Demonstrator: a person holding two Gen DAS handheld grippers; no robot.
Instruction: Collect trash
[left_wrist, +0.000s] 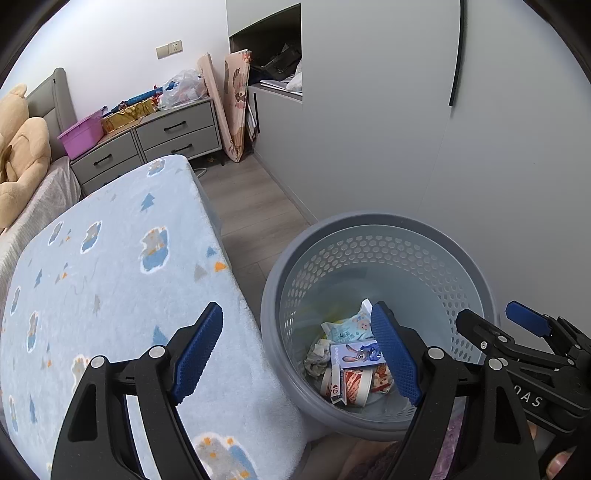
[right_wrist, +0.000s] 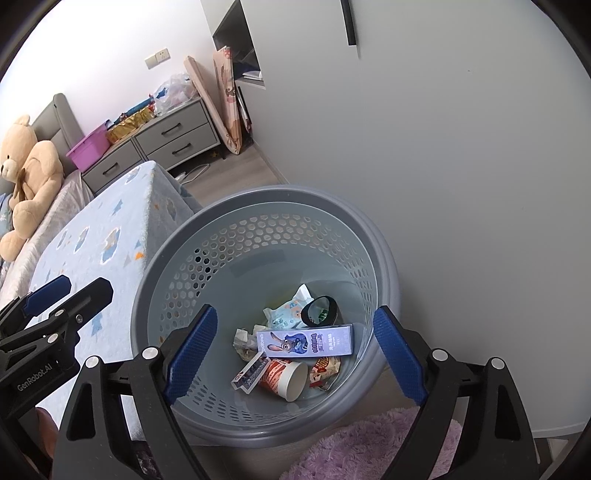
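Note:
A grey perforated trash bin (right_wrist: 384, 251) (left_wrist: 273, 280) stands on the floor between the bed and the wardrobe. Inside lie a purple cartoon box (right_wrist: 306, 341) (left_wrist: 360, 352), a paper cup (right_wrist: 288, 376) (left_wrist: 352, 384), a wipes pack (right_wrist: 286, 308) (left_wrist: 349, 326), a playing-card box (right_wrist: 250, 373), crumpled paper (right_wrist: 243, 343), a snack wrapper (right_wrist: 325, 369) and a black ring-shaped item (right_wrist: 319, 311). My right gripper (right_wrist: 295, 354) hangs open above the bin's mouth, nothing between its fingers. My left gripper (left_wrist: 299, 354) is open and empty, straddling the bed's edge and the bin's rim.
A bed with a light blue patterned blanket (left_wrist: 110, 288) fills the left. A plush bear (right_wrist: 26, 177) sits by the headboard. Grey drawers (left_wrist: 173, 129) with a purple tub (left_wrist: 81, 136) stand at the back. A grey wardrobe (right_wrist: 461, 166) is right. A purple fluffy rug (right_wrist: 369, 443) lies below.

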